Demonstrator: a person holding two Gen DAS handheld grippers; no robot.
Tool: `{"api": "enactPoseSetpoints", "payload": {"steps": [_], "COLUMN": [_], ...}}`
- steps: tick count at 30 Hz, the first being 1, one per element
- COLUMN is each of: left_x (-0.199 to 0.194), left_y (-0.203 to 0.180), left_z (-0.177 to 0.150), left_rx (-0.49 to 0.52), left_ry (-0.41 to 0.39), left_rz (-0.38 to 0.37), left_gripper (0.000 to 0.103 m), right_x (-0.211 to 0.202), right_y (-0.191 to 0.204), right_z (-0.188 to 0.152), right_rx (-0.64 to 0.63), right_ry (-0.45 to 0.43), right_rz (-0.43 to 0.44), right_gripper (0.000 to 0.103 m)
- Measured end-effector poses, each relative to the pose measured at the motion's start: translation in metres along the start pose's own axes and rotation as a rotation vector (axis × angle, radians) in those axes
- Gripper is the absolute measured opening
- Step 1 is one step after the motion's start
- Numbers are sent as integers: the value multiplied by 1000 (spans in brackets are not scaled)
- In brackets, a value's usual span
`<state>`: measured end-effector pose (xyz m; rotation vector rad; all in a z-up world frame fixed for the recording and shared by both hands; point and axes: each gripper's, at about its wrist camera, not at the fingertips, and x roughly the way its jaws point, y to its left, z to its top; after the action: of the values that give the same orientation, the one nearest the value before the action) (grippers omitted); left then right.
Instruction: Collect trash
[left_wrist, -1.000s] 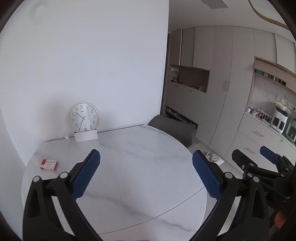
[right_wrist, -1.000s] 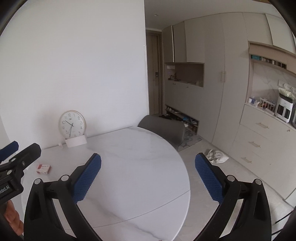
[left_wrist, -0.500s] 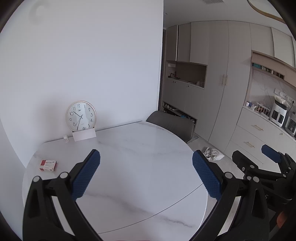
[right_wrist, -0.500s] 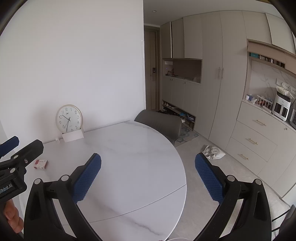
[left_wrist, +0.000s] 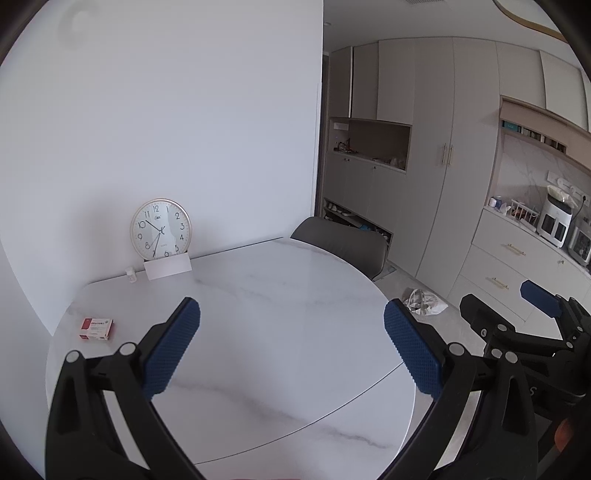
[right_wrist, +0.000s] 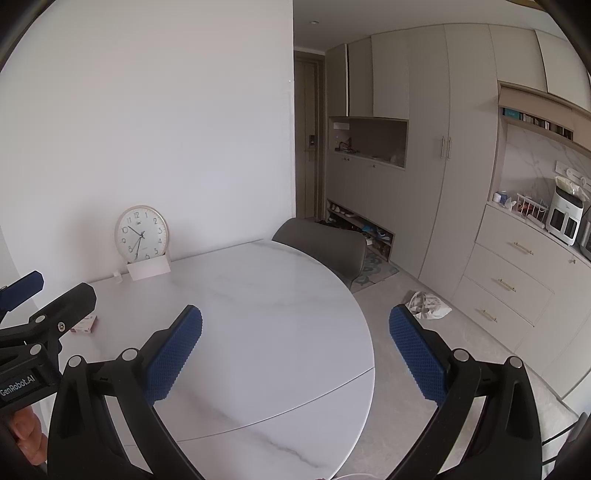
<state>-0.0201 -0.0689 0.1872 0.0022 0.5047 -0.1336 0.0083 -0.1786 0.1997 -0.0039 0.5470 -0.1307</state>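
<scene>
Both grippers hover over the round marble worktop (left_wrist: 280, 332), each with its two blue-padded fingers spread wide and nothing between them: the left gripper (left_wrist: 291, 347) and the right gripper (right_wrist: 295, 350). One crumpled piece of trash (right_wrist: 427, 305) lies on the floor, just beyond the right finger's tip. One small red box (left_wrist: 96, 328) sits outside the left finger; one clock (left_wrist: 161, 229) stands far ahead.

The table (left_wrist: 258, 314) is bare across its middle and near edge, with only a clock (left_wrist: 161, 229), card (left_wrist: 168, 266) and small box (left_wrist: 96, 328) along its far and left sides. A chair (right_wrist: 321, 243) stands against the far rim; the floor to the right is open up to the cabinets (right_wrist: 509, 280).
</scene>
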Motion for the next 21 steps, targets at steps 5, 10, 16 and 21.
{"api": "enactPoseSetpoints", "payload": {"steps": [5, 10, 16, 21], "left_x": [0, 2, 9, 12], "left_y": [2, 5, 8, 11], "left_z": [-2, -3, -7, -8], "left_rx": [-1, -1, -4, -18], "left_ry": [0, -2, 13, 32], "left_rz": [2, 15, 21, 37], "left_gripper": [96, 96, 96, 96], "right_x": [0, 0, 1, 2], "right_y": [2, 3, 3, 2], "right_z": [-1, -2, -5, -7], "right_rx": [0, -2, -4, 0], "right_ry": [8, 13, 24, 33], "right_rz": [0, 1, -1, 1], "right_gripper": [101, 101, 101, 101]}}
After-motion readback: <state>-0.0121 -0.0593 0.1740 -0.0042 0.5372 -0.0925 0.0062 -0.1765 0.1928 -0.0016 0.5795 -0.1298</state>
